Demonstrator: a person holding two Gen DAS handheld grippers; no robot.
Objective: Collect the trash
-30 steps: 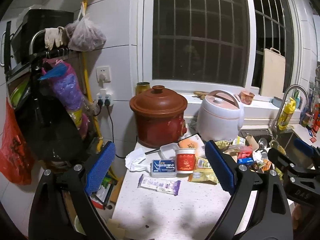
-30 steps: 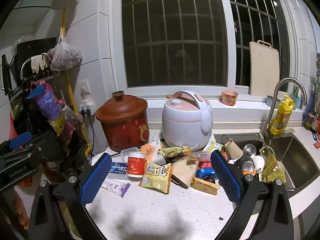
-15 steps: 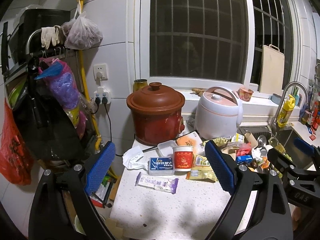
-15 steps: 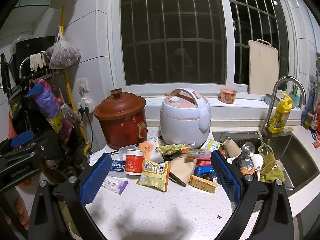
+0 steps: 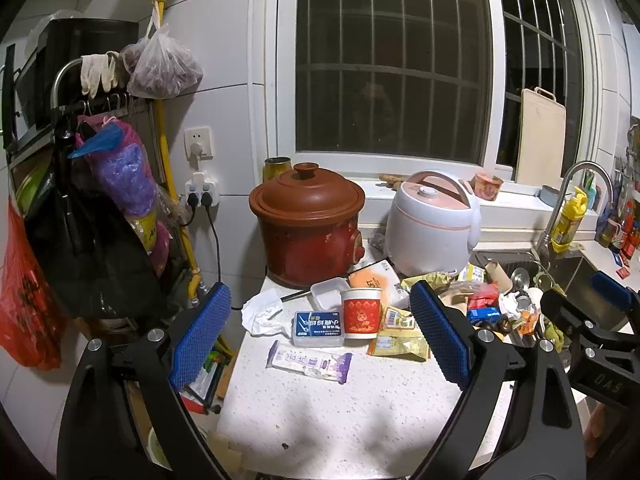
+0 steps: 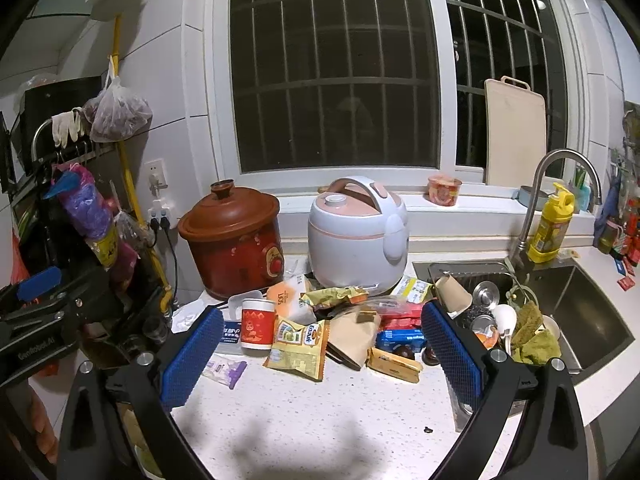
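Left gripper (image 5: 320,338): black plastic frame, two fingers faced with blue knurled pads (image 5: 200,340), silver screw heads at the finger joints. Right gripper (image 6: 320,354): same build, blue pads (image 6: 451,354), silver screws. White lettering on each gripper's black side body; bare skin visible at frame edges

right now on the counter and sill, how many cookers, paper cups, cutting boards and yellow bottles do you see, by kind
cookers: 2, the brown clay pot and the white rice cooker
paper cups: 2, a red one upright and a brown one tipped at the sink
cutting boards: 1
yellow bottles: 1
total: 6
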